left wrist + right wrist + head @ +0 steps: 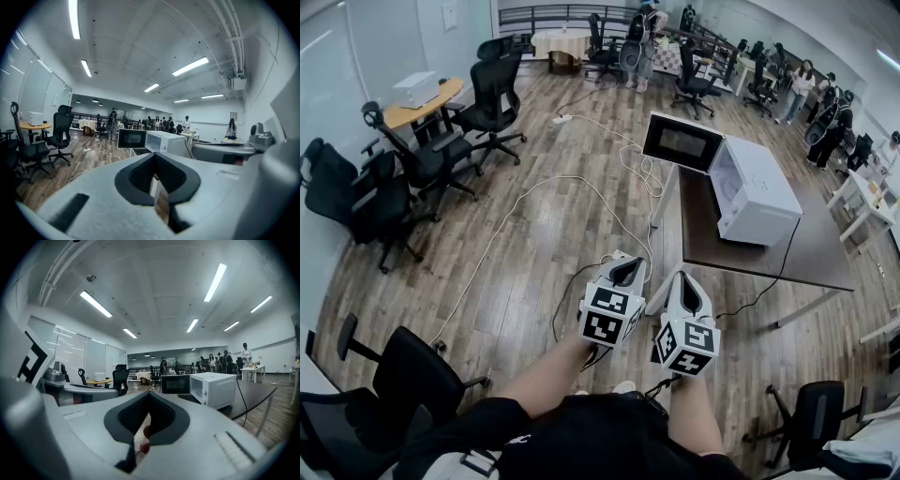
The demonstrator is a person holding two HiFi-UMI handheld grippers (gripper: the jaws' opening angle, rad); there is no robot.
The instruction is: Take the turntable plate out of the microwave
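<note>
Well, turntable plate: not to be made out; the cavity was too small in every view to tell whether it sat inside.
Microwave point(759, 192): white, standing on the far left part of the worktop, well apart from both grippers.
Door point(681, 142): dark-windowed, swung wide open to the left, hanging out past the worktop's edge.
Worktop point(787, 253): dark brown, bare on its near side, a black cord trailing off its front edge.
Left gripper point(625, 272): held out over the wooden floor, short of the worktop's near left corner, nearly level.
Left fingers point(174, 174): clenched together, nothing between them.
Right gripper point(686, 286): just beside the left one, aimed toward the microwave.
Right fingers point(161, 416): clenched too, and empty.
Floor point(525, 272): wood planks, a white cable point(534, 202) snaking across to a power strip point(562, 119).
Surroundings: black office chairs point(492, 94) at left, people point(806, 84) standing far back.
</note>
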